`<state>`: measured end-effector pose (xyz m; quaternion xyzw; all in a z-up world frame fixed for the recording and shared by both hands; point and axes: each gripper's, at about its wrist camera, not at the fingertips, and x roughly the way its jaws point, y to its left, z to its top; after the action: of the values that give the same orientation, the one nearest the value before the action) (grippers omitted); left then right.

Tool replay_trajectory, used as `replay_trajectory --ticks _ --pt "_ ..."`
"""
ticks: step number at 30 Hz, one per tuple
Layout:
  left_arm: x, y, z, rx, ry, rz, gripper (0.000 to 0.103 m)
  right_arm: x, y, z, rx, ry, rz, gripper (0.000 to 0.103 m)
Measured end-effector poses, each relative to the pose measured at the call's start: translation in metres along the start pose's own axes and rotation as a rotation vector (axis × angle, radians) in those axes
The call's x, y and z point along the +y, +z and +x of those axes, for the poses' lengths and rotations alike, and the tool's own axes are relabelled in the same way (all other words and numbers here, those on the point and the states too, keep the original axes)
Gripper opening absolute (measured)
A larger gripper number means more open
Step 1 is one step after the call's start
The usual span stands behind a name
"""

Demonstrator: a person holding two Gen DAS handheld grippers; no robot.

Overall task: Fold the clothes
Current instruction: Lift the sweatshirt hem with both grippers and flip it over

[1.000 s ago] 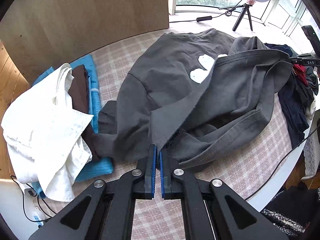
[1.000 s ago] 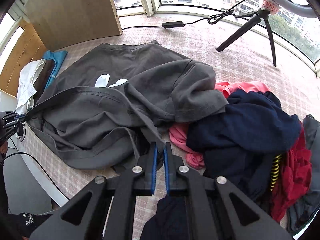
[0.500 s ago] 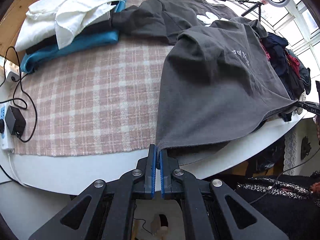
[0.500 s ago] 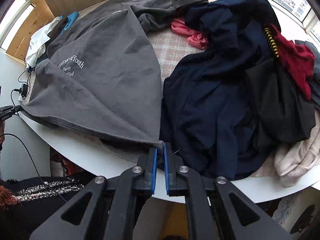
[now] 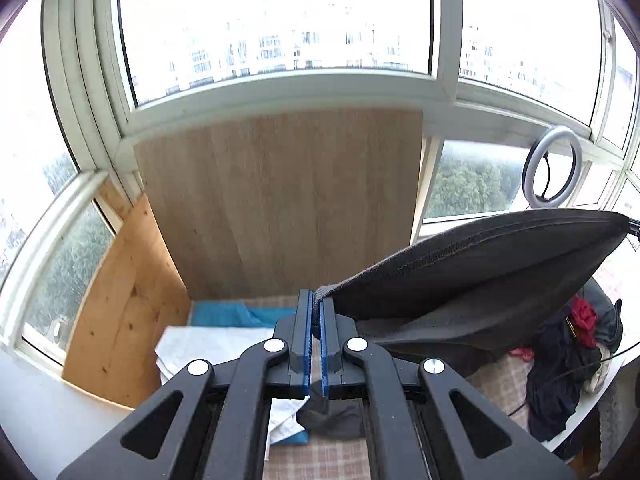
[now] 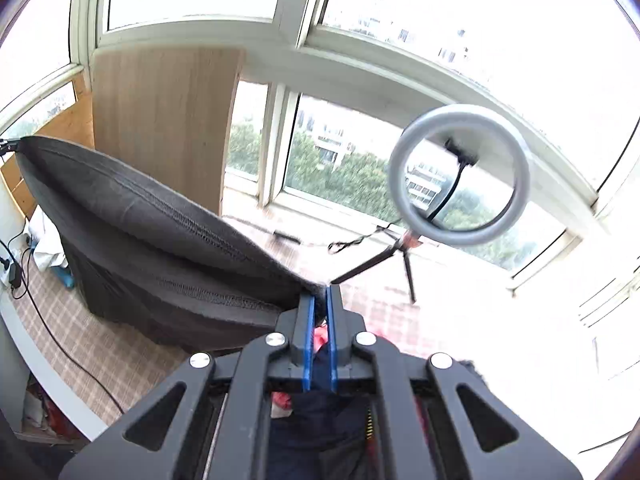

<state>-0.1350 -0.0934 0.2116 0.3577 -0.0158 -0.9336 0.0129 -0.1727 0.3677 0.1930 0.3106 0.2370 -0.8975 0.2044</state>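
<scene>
Grey shirt [image 5: 480, 268] hangs in the air, stretched between the two grippers above the table. Left gripper [image 5: 314, 312] has its blue-lined fingers pressed together on one corner of the hem, and the cloth goes from there up and to the right as one taut band with a stitched seam along its edge. Right gripper [image 6: 319, 300] pinches the other corner in the same way, with its fingers closed on the fabric, and from it the shirt runs to the left [image 6: 140, 216]. Lower part of the shirt hangs down and touches the checked tablecloth [image 6: 92, 344].

Below the left gripper lies a stack of folded clothes [image 5: 208, 344], white on top and blue under it, beside a wooden panel [image 5: 280, 200] that leans against the window. At the right edge of the table lies a heap of dark and red clothes [image 5: 568, 356]. Under the right gripper some dark blue and red cloth [image 6: 320, 408] is seen too. Behind the table a ring light [image 6: 460, 176] stands on a small tripod, near the window. A black cable [image 6: 52, 328] runs over the left side of the tablecloth.
</scene>
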Motion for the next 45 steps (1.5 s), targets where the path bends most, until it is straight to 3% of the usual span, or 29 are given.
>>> replay_trajectory --ticks 2,3,6,8,11,15,18,24,27,30,33,36,39,41,42,45 --pt "0.001 0.058 -0.072 -0.138 0.024 0.024 0.003 -0.026 0.049 -0.07 -0.119 -0.109 -0.012 0.005" --pt "-0.001 0.069 -0.1 -0.177 0.052 0.043 0.003 -0.034 0.058 -0.098 -0.156 -0.13 -0.01 0.005" --pt "-0.012 0.069 -0.158 -0.25 0.101 0.112 0.003 -0.046 0.064 -0.164 -0.228 -0.149 -0.024 0.005" --pt "-0.019 0.05 -0.176 -0.257 0.119 0.152 0.003 -0.039 0.044 -0.182 -0.245 -0.156 -0.047 0.006" --pt "-0.03 -0.008 -0.163 -0.174 0.128 0.217 0.003 -0.025 -0.007 -0.178 -0.207 -0.096 -0.068 0.006" --pt "-0.034 -0.117 -0.117 -0.002 0.093 0.255 0.003 0.014 -0.111 -0.123 -0.043 0.044 -0.096 0.006" --pt "-0.039 -0.213 -0.067 0.175 0.057 0.22 0.003 0.049 -0.193 -0.073 0.08 0.156 -0.07 0.006" --pt "-0.05 -0.397 0.041 0.56 -0.057 0.138 0.003 0.087 -0.283 -0.017 0.273 0.201 -0.077 0.006" --pt "-0.055 -0.46 0.068 0.673 -0.113 0.069 0.003 0.107 -0.327 0.011 0.369 0.224 -0.08 0.006" --pt "-0.054 -0.487 0.082 0.716 -0.142 0.025 0.003 0.126 -0.372 0.039 0.465 0.246 -0.084 0.006" --pt "-0.052 -0.49 0.082 0.706 -0.167 -0.015 0.003 0.145 -0.417 0.067 0.562 0.268 -0.087 0.006" --pt "-0.059 -0.488 0.077 0.698 -0.167 0.008 0.003 0.161 -0.456 0.091 0.647 0.287 -0.09 0.006" --pt "-0.07 -0.49 0.069 0.696 -0.174 0.056 0.003 0.159 -0.459 0.086 0.659 0.311 -0.093 0.006" --pt "-0.07 -0.497 0.064 0.728 -0.199 0.048 0.004 0.158 -0.467 0.08 0.699 0.354 -0.104 0.011" --pt "-0.068 -0.501 0.062 0.751 -0.213 0.037 0.005 0.158 -0.472 0.077 0.729 0.374 -0.119 0.018" --pt "-0.06 -0.508 0.049 0.799 -0.193 0.019 0.005 0.146 -0.48 0.064 0.768 0.398 -0.089 0.025"
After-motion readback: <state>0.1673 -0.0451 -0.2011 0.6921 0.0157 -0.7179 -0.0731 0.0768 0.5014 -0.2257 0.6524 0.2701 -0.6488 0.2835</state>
